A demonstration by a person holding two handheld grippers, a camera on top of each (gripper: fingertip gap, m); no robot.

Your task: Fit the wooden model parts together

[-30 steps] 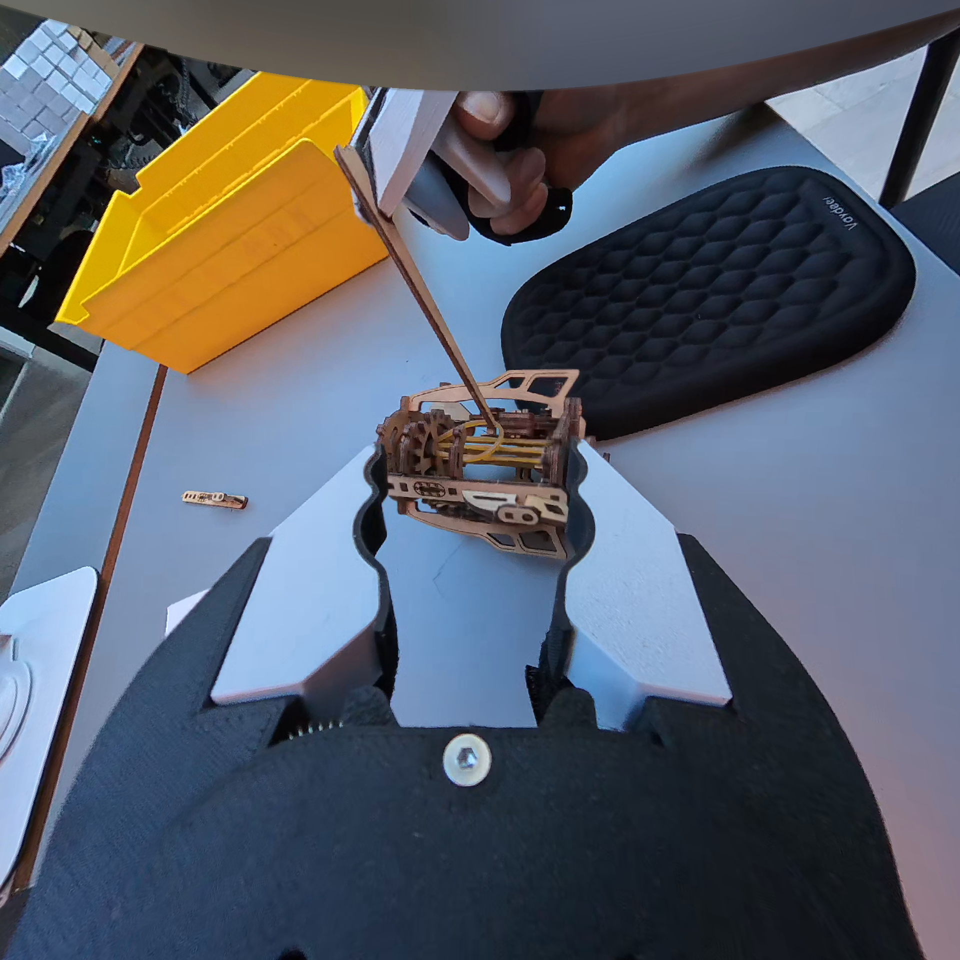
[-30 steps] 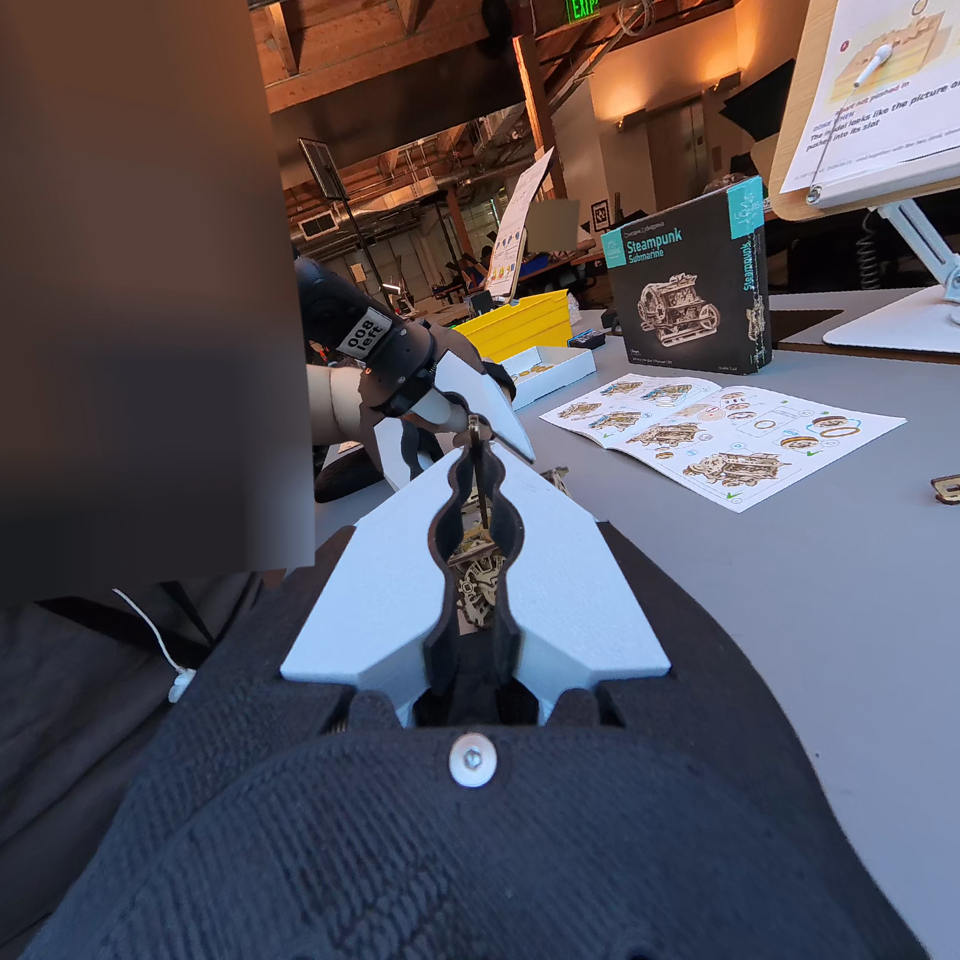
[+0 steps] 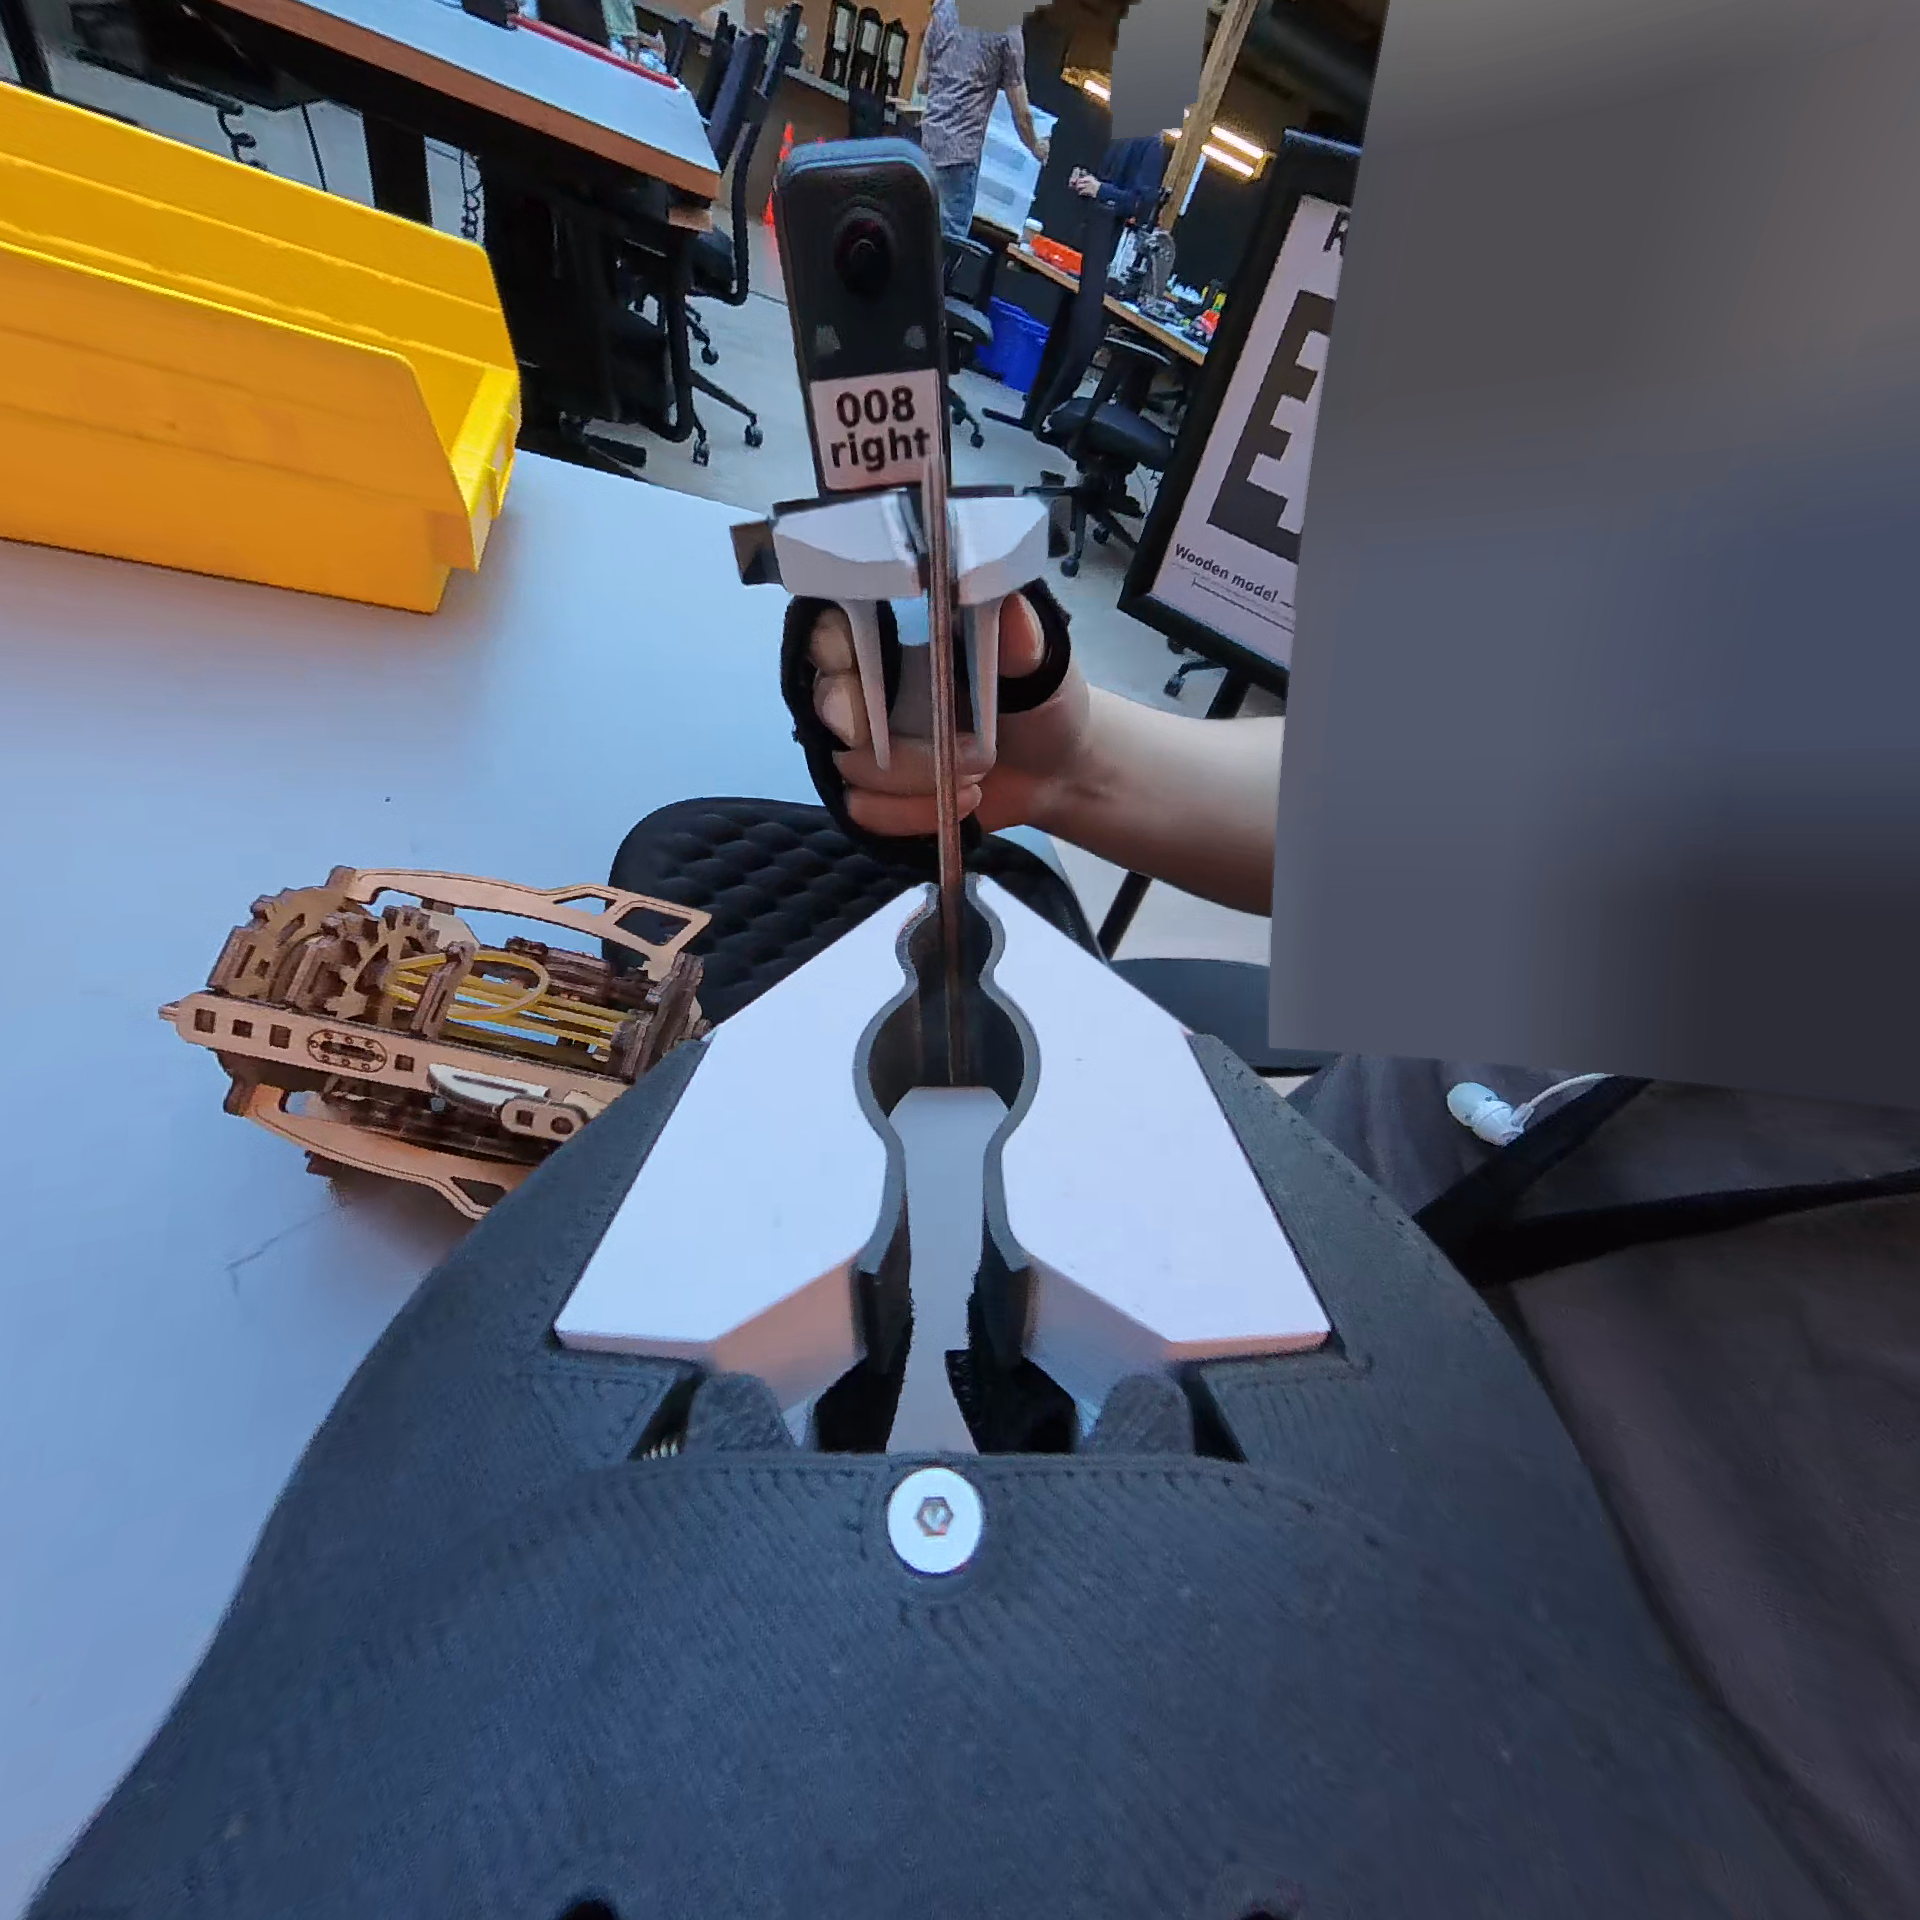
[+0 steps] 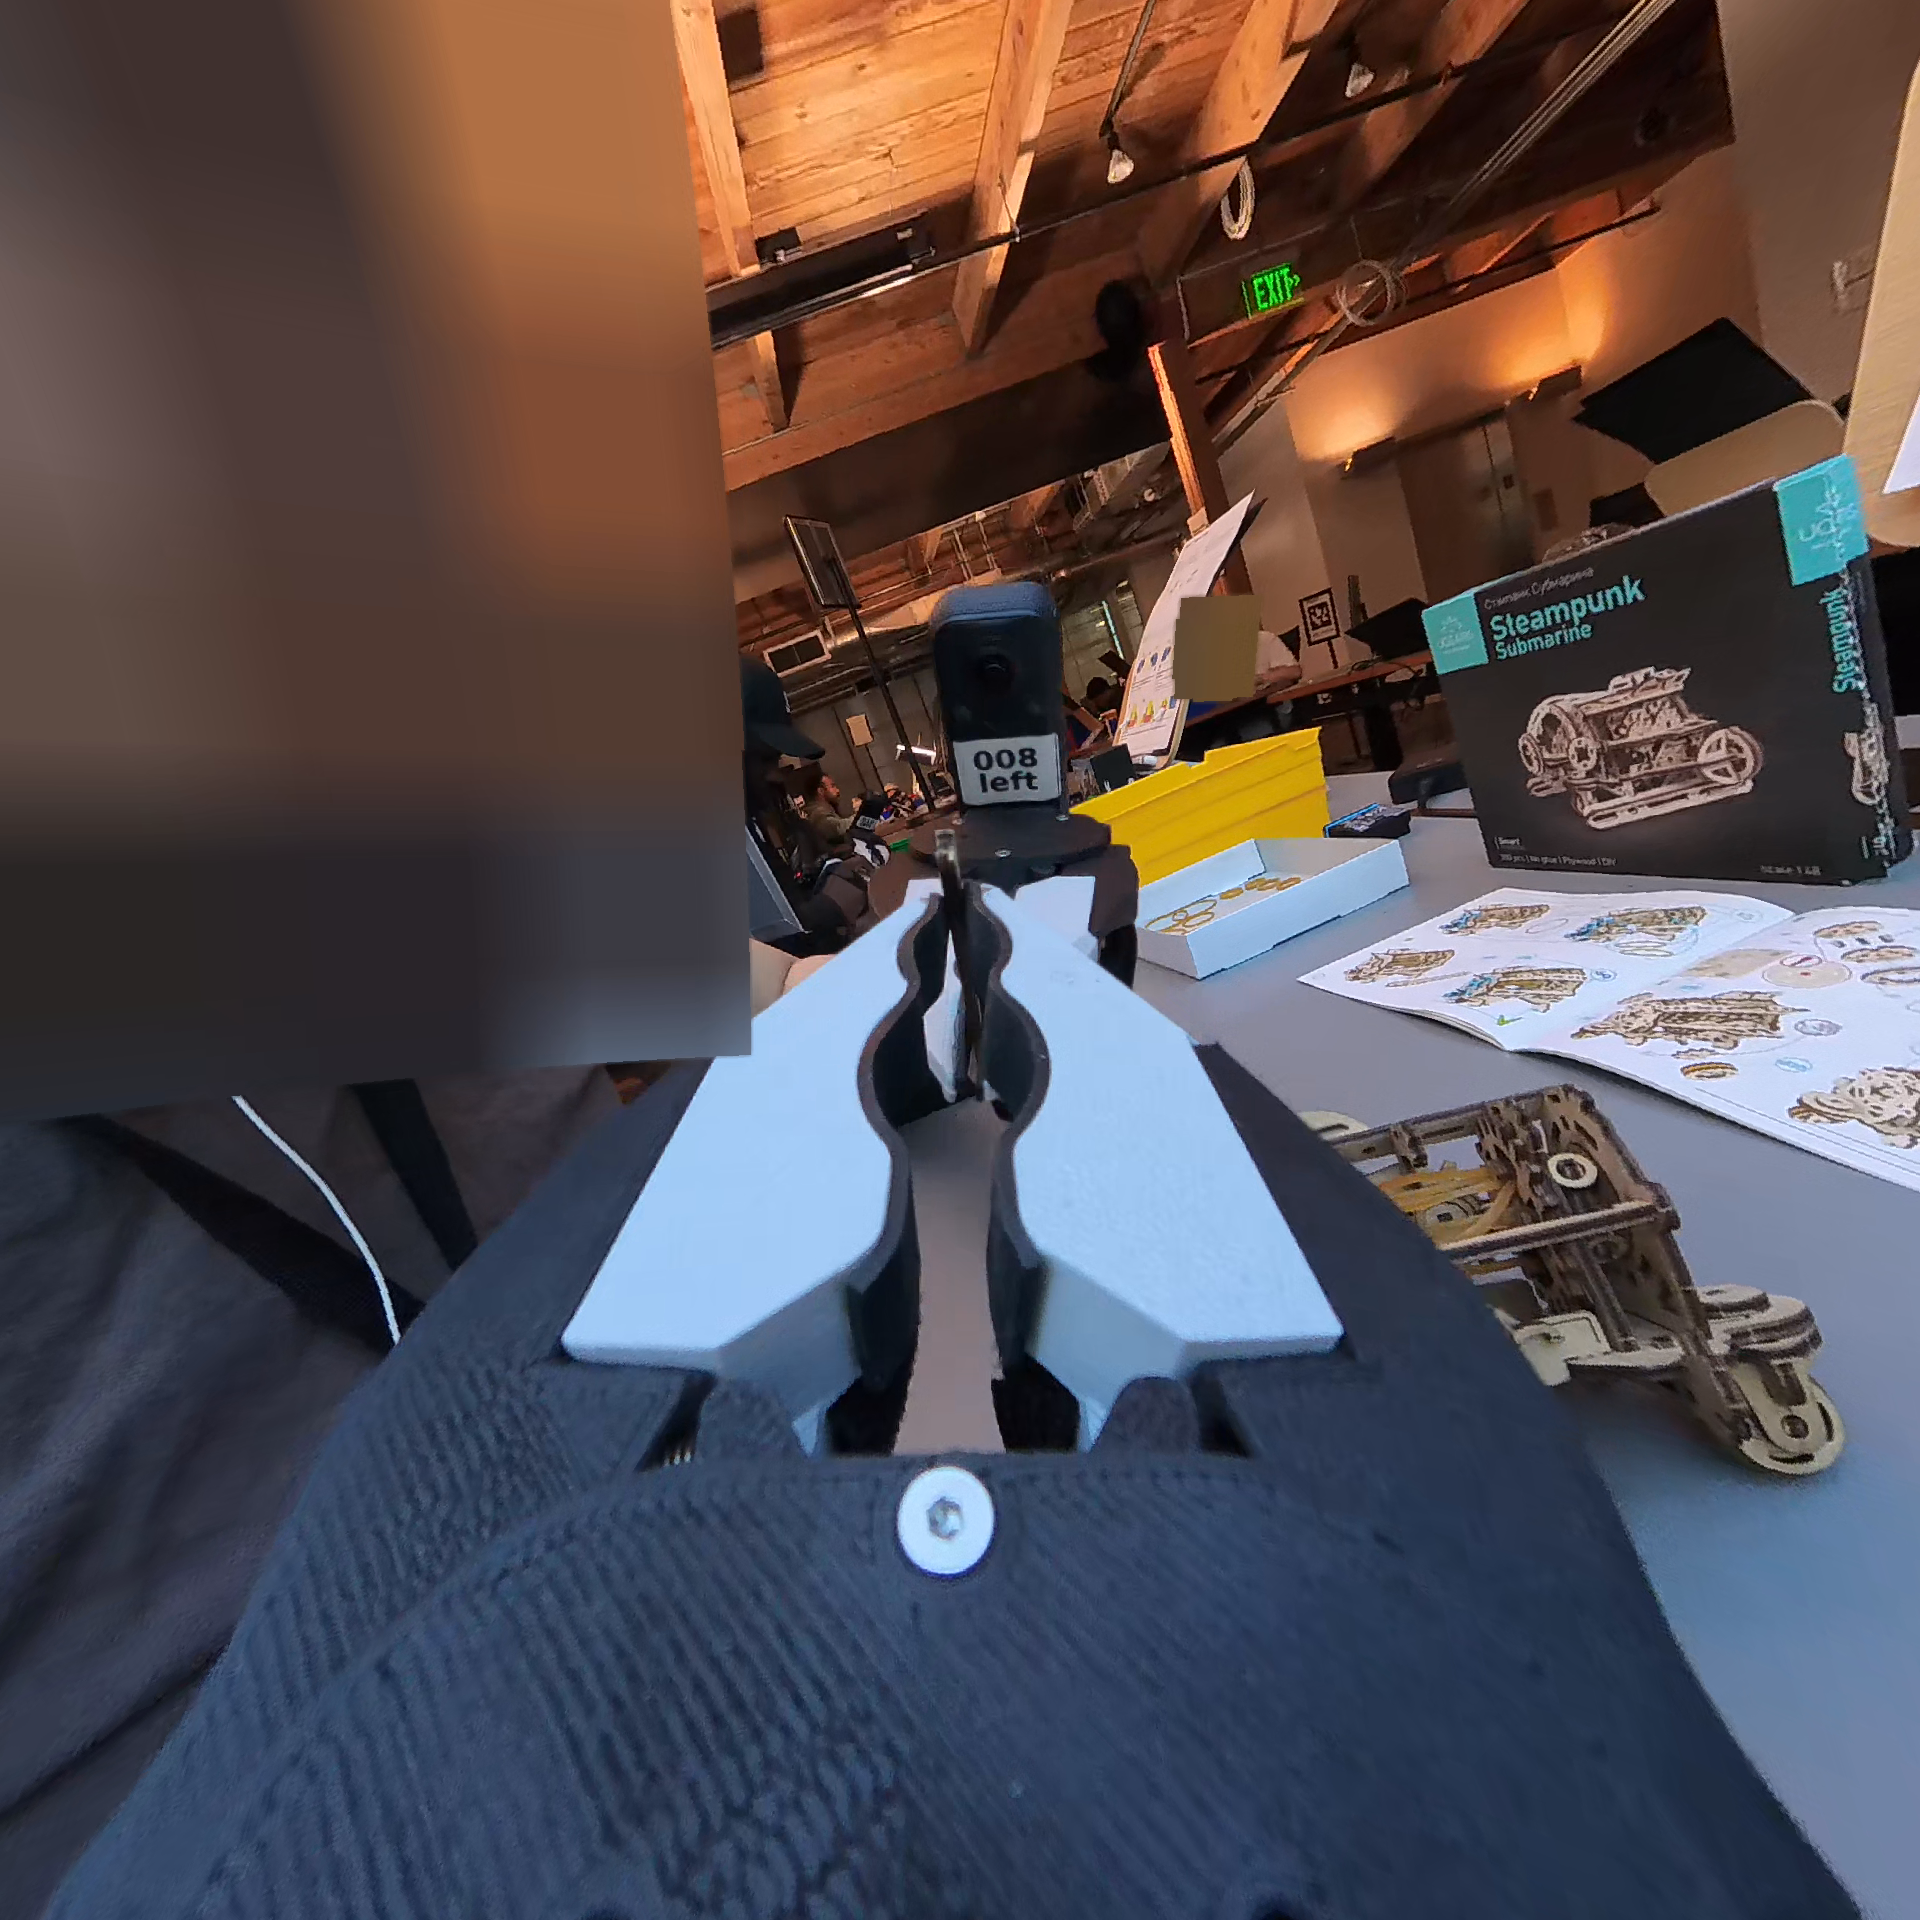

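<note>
- Left gripper (image 3: 948,909) and right gripper (image 4: 954,920) are facing each other above the table (image 3: 312,727); both sets of jaws are clenching on opposite ends of one thin wooden strip (image 3: 943,748), seen edge-on.
- Strip is looking light, stiff along its length, probably snapping if bent sideways; gripping flat faces near an end is seeming safest.
- Wooden model (image 3: 436,1039) is sitting on the table, beside and apart from both grippers, nothing holding it.
- Model is looking light and fragile: laser-cut brown ply frame, gears at one end, yellow rubber bands (image 3: 520,1003) strung inside.
- Judging best hold is on the solid outer side plates, not the gears or bands.
</note>
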